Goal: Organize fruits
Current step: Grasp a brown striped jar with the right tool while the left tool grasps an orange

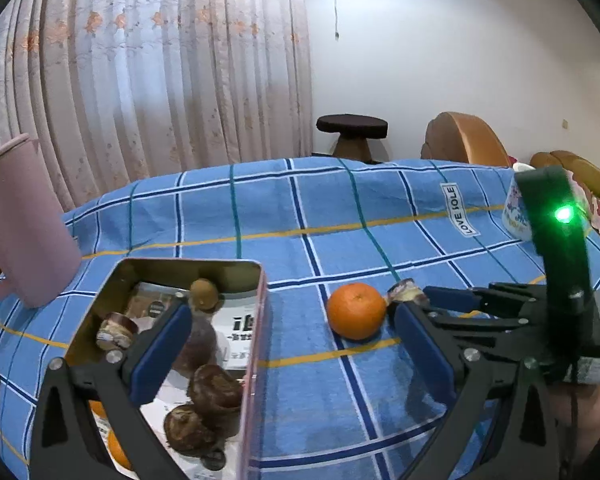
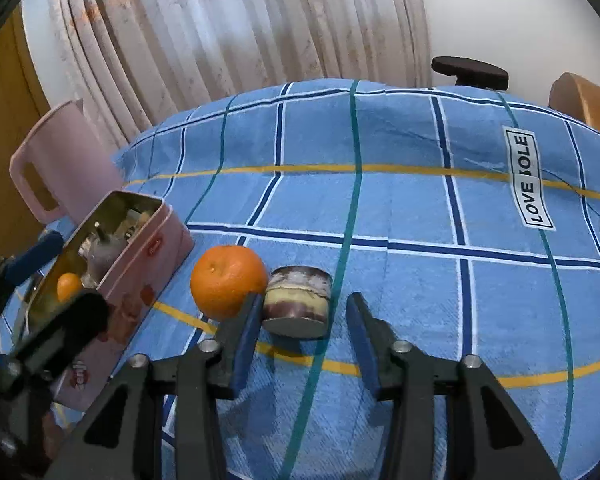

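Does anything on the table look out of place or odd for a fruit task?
One thing: a small brown-and-cream cylinder lies tipped beside the orange on the cloth. It does not look like fruit; what it is, I cannot tell. The open right gripper points at it. Nothing looks spilled.

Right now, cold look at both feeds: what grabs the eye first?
The bright orange on the blue checked cloth, beside the pink tin. Just right of it lies a small brown-and-cream cylinder on its side, with the open right tongs straddling it. The left tongs hang open over the tin's right edge.
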The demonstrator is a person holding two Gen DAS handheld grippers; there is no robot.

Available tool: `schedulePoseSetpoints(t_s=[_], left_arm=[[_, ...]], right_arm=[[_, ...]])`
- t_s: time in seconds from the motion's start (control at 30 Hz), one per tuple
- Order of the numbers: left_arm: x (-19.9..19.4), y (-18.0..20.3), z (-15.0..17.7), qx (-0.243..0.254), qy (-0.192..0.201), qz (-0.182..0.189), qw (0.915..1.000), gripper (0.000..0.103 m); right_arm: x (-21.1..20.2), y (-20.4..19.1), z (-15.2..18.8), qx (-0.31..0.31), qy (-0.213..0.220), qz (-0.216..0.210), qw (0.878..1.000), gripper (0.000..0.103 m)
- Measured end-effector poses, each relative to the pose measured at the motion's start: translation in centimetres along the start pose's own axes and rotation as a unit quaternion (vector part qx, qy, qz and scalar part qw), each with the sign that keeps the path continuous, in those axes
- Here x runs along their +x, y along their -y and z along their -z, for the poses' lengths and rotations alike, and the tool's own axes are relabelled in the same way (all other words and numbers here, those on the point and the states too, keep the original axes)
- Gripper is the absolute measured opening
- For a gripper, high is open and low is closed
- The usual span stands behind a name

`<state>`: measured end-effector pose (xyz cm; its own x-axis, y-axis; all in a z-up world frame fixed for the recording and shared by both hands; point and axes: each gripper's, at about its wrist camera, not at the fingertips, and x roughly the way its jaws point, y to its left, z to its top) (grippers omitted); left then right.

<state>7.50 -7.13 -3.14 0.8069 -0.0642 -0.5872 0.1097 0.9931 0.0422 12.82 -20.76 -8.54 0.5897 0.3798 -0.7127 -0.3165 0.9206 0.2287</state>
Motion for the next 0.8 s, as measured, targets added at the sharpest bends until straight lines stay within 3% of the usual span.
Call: schedulePoseSetpoints(t_s=[0.1, 0.23, 0.33, 0.5, 0.8], left_arm=[[0.3, 0.8, -0.3, 0.007, -0.007, 0.007, 0.9999, 0.091], [1.4, 2.0, -0.8, 0.011, -0.024, 0.030, 0.9992, 0.088], [3.5, 3.1, -1.0, 0.016, -0.056, 0.042, 0.9974, 0.086], [6.6, 3.6, -0.8, 0.009, -0.103, 0.060, 0.9929, 0.056], [8.7, 3.5, -0.6, -0.001, -0.129, 0.065, 0.9896, 0.049]], right_arm=[[-0.5, -0.5, 0.2, -0.031, 0.011, 0.057, 0.998, 0.036], [-2.0, 1.5, 0.0, -0.013, 0.036, 0.096, 0.995, 0.036], [-2.6, 2.7, 0.0, 0.006, 0.041, 0.092, 0.995, 0.036], [-2.5, 2.8, 0.0, 0.006, 0.040, 0.086, 0.995, 0.036], [-2.1, 2.4, -0.1, 0.002, 0.033, 0.077, 0.996, 0.036]])
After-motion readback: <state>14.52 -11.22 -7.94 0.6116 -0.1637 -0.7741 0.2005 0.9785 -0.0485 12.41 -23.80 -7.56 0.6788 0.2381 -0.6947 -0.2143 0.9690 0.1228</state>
